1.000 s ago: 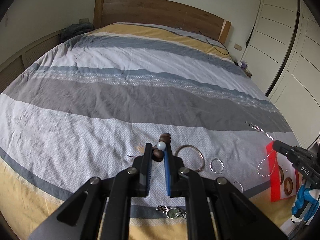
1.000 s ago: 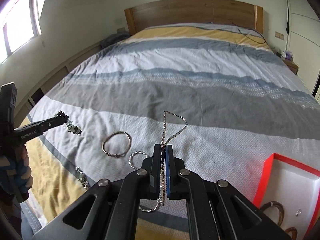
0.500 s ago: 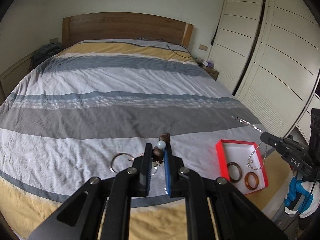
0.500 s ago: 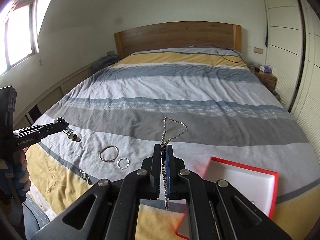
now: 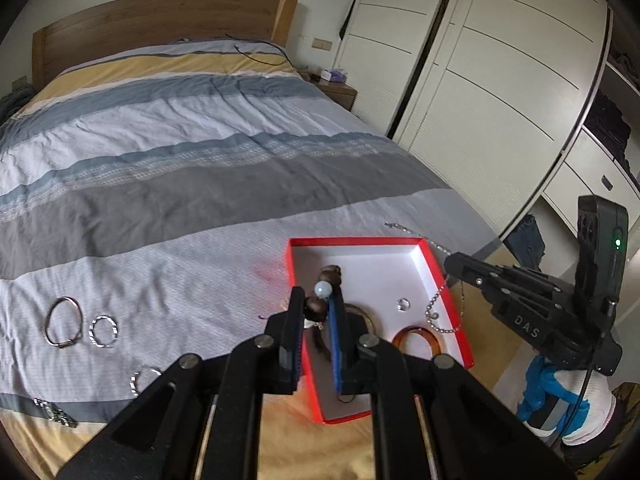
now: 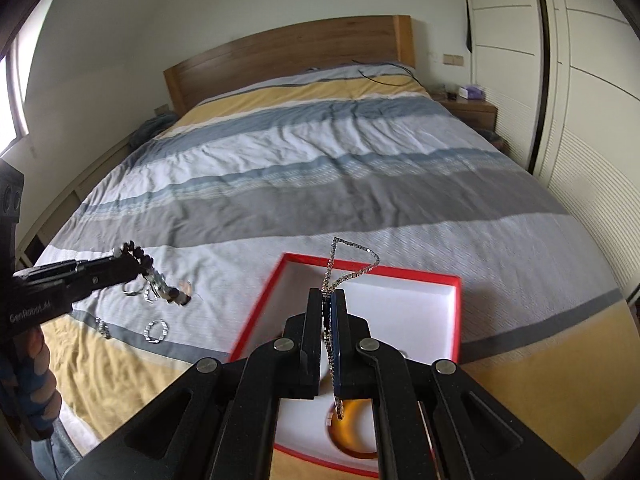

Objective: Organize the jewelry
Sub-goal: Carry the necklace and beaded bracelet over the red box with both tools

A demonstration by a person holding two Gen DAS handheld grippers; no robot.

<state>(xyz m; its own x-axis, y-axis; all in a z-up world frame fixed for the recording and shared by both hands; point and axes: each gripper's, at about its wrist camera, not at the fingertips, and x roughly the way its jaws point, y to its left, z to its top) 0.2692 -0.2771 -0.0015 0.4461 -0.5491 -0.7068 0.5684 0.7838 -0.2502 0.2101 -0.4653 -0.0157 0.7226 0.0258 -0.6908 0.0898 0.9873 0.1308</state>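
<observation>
My left gripper [image 5: 318, 300] is shut on a brown beaded bracelet [image 5: 326, 288] with a white bead, held above the red box's left part. The box [image 5: 424, 256] has red walls and a white inside, and holds an amber bangle [image 5: 416, 340], a brownish ring and a small clear stone [image 5: 403, 304]. My right gripper [image 6: 330, 300] is shut on a silver chain [image 6: 352, 260] that loops above and hangs below the fingers, over the box [image 6: 456, 292]. The right gripper also shows in the left wrist view [image 5: 452, 262], at the box's right edge.
On the striped duvet left of the box lie a large silver bangle [image 5: 62, 322], a twisted silver ring [image 5: 104, 332], another ring [image 5: 140, 378] and a wristwatch [image 5: 54, 412]. White wardrobe doors [image 5: 500, 80] stand to the right, a wooden headboard [image 5: 160, 24] at the back.
Both grippers have swung right toward the red box with their jewelry still held. The box now lies right under both of them.
</observation>
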